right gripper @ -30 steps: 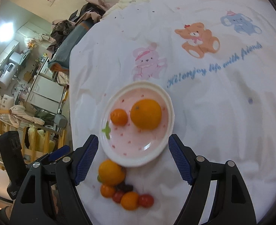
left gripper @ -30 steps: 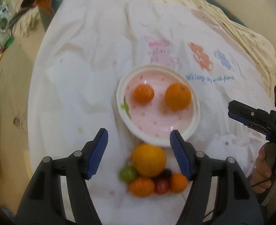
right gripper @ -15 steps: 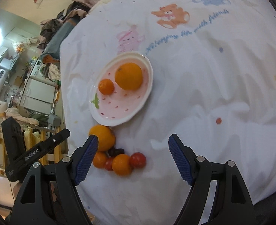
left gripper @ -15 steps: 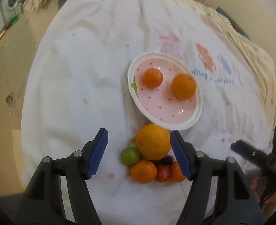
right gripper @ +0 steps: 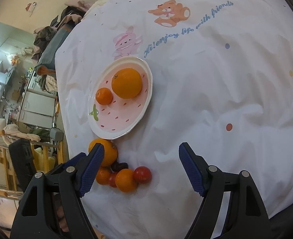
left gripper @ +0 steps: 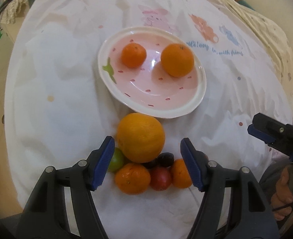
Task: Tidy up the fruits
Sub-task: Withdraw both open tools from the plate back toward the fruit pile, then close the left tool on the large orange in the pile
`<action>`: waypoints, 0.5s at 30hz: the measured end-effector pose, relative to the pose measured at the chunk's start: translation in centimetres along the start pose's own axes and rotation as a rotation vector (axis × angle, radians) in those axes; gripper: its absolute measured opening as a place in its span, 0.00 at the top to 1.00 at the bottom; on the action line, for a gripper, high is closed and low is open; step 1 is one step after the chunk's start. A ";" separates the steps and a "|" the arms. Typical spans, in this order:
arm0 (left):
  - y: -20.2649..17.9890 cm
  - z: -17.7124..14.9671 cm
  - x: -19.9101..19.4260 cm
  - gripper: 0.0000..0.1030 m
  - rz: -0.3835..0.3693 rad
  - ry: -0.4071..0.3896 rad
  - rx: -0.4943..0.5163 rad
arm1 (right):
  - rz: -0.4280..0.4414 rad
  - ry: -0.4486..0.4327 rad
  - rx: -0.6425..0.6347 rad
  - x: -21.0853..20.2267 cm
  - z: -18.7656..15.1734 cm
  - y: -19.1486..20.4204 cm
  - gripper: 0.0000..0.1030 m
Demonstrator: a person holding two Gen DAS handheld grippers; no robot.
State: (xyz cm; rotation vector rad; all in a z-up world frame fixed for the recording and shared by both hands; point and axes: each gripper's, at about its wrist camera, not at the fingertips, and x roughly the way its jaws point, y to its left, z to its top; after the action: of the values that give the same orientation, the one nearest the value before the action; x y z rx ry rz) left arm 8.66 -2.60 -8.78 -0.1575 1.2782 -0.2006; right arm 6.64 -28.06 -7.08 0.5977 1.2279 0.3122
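On the white cartoon-printed bedsheet (right gripper: 216, 91) sits a pink strawberry-patterned plate (left gripper: 178, 110) with a white rim. It holds two fruits, apart from each other: a small mandarin (left gripper: 133, 55) near the green leaf mark and a larger orange (left gripper: 177, 59) on the other side.

Just off the plate's near edge, a heap of loose fruit lies on the sheet. A big orange (left gripper: 140, 137) sits nearest the plate, almost touching its rim. Packed against it are a green lime (left gripper: 117, 161), a mandarin (left gripper: 132, 178), a dark plum-like fruit (left gripper: 165, 159), a red tomato (left gripper: 160, 178) and another small orange fruit (left gripper: 179, 173) partly behind a blue pad.

Over that heap the left gripper (left gripper: 147, 164) hovers with its jaws wide apart, holding nothing, the big orange sitting just ahead of the gap. To the right of it, the right gripper (right gripper: 140, 168) also has its jaws spread and empty; from its own camera a second red tomato (right gripper: 142, 174) shows at the heap's edge.
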 end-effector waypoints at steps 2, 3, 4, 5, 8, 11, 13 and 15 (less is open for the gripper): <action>-0.4 0.2 0.6 0.37 0.004 0.008 0.010 | 0.002 0.002 0.005 0.1 0.1 -0.1 0.23; -0.5 0.3 0.7 0.37 0.004 0.007 0.011 | 0.006 0.004 0.007 0.1 0.2 -0.1 0.23; -0.7 0.5 1.0 0.37 0.027 0.006 0.014 | 0.013 0.004 0.010 0.2 0.3 -0.1 0.23; -0.7 0.6 1.2 0.37 0.040 0.006 0.015 | 0.021 0.005 0.013 0.2 0.4 -0.2 0.22; -0.7 0.8 1.7 0.37 0.068 0.013 0.014 | 0.032 0.000 0.014 0.1 0.7 -0.1 0.22; -0.4 0.8 2.4 0.37 0.078 0.040 0.007 | 0.037 -0.002 0.019 0.1 0.8 -0.2 0.22; -0.3 0.6 2.9 0.37 0.091 0.054 0.012 | 0.039 0.002 0.020 0.2 0.8 -0.2 0.22; -0.3 0.5 3.3 0.41 0.100 0.069 0.022 | 0.040 0.005 0.018 0.2 0.8 -0.1 0.22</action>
State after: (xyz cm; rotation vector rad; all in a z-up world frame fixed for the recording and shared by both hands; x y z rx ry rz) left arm 10.02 -3.70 -11.68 -0.0680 1.3483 -0.1346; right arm 7.45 -28.25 -7.14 0.6379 1.2255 0.3373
